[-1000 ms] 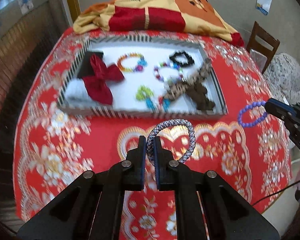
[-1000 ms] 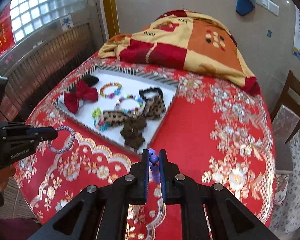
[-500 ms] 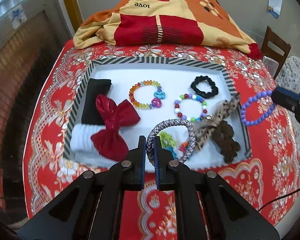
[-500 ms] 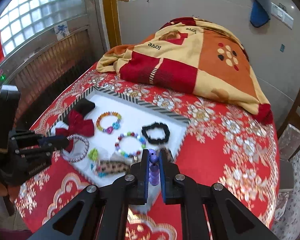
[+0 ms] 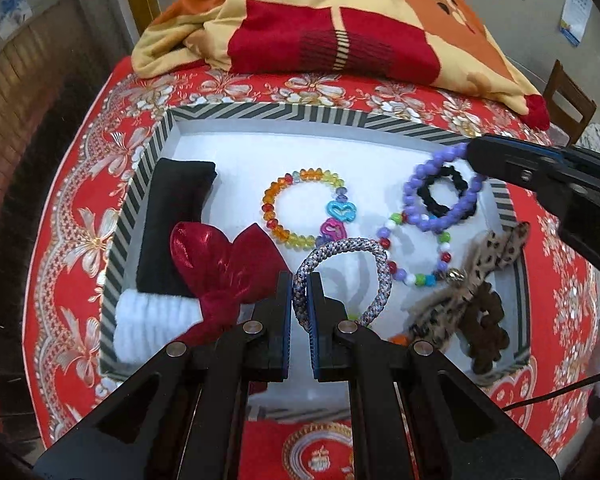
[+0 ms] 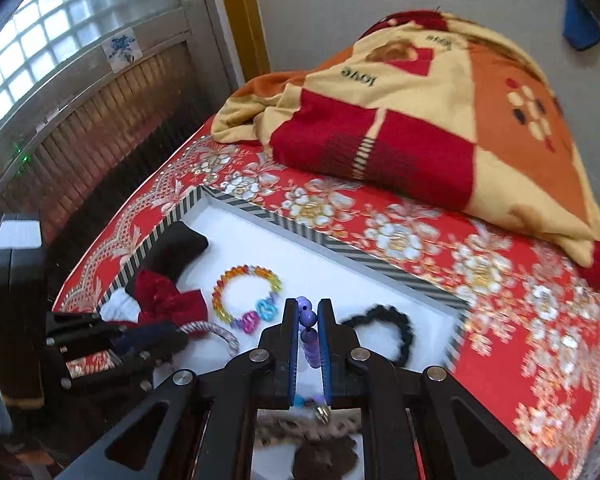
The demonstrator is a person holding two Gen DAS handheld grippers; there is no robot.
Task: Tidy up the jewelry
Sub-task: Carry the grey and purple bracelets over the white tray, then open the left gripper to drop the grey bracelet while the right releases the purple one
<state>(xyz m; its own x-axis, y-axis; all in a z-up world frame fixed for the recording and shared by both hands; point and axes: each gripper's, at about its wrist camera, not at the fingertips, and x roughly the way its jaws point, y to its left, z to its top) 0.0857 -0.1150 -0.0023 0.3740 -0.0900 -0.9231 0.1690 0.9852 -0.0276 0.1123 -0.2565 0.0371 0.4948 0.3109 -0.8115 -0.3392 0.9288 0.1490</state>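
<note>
The left hand-held gripper (image 5: 300,300) pinches a grey braided bracelet (image 5: 342,276) above the near middle of the striped tray (image 5: 260,114). The right hand-held gripper (image 6: 308,328) clamps a purple bead bracelet (image 5: 440,192) over the black scrunchie (image 5: 446,196), just inside the tray's far-right rim. Bare white floor remains along the far edge and between the black cloth (image 5: 176,216) and amber bead bracelet (image 5: 300,208).

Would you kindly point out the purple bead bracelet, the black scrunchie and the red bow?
purple bead bracelet (image 5: 414,178), left wrist view, beads on its left arc.
black scrunchie (image 5: 425,196), left wrist view, its left edge.
red bow (image 5: 204,246), left wrist view, left lobe.
</note>
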